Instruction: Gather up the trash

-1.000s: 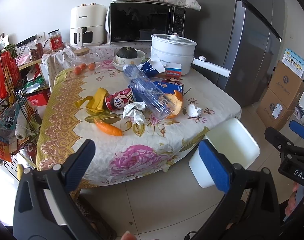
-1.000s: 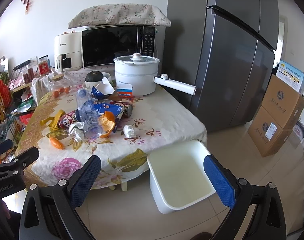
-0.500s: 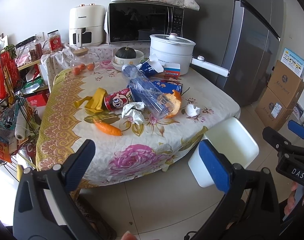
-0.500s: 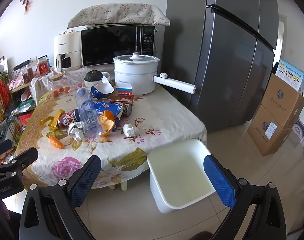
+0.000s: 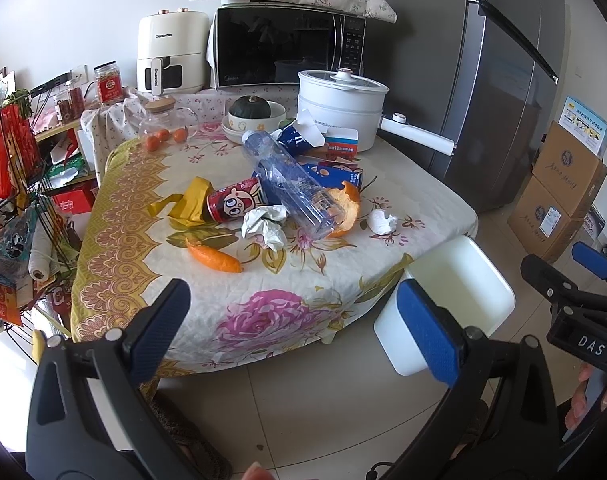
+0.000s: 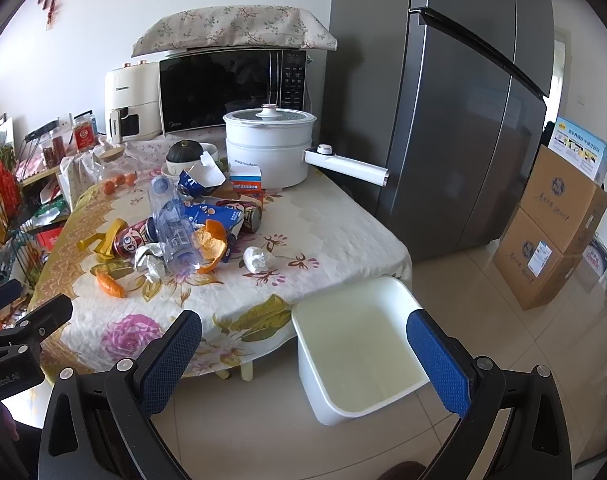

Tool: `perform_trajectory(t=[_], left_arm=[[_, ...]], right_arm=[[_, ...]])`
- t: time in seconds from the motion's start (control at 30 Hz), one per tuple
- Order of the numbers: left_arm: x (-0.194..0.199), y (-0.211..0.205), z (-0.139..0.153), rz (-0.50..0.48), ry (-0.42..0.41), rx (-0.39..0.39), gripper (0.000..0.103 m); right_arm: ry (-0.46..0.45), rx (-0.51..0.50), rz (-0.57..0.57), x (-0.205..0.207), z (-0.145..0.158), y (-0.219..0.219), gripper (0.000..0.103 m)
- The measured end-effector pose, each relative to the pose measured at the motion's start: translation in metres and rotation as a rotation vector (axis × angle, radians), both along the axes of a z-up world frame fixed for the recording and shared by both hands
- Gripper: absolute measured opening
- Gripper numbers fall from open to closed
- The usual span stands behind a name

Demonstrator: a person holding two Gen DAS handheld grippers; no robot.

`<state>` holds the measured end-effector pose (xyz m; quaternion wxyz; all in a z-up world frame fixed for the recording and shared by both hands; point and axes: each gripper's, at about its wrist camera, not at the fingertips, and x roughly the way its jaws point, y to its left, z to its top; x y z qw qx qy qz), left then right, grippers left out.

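Observation:
Trash lies on the flowered table (image 5: 287, 312): a clear plastic bottle (image 5: 291, 184), a red can (image 5: 235, 204), crumpled paper (image 5: 265, 224), orange peel (image 5: 215, 258), an eggshell (image 5: 379, 222), a yellow wrapper (image 5: 187, 202) and blue cartons (image 5: 331, 174). An empty white bin (image 6: 355, 344) stands on the floor by the table's right corner. My left gripper (image 5: 299, 328) is open and empty, short of the table's near edge. My right gripper (image 6: 307, 356) is open and empty, above the floor in front of the bin.
A white cooker (image 5: 339, 108) with a long handle, a bowl holding a squash (image 5: 251, 112), a microwave (image 5: 287, 52) and an air fryer (image 5: 169, 56) stand at the back. A fridge (image 6: 463, 100) and cardboard boxes (image 6: 555, 224) are at the right. A wire rack (image 5: 15, 208) is at the left.
Both grippers have drifted very slightly toward the table. Nothing on the table has moved.

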<state>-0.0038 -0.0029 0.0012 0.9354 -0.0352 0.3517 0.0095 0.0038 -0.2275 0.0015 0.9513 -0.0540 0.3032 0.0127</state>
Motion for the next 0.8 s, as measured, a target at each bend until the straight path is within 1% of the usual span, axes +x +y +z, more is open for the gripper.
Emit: perform_trajectory(t=[0.8], left_arm=[[0.0002, -0.0017, -0.0001, -0.002, 0.001, -0.001, 0.103]], right_arm=[[0.002, 0.002, -0.006, 0.0003, -0.0003, -0.0019, 0.103]])
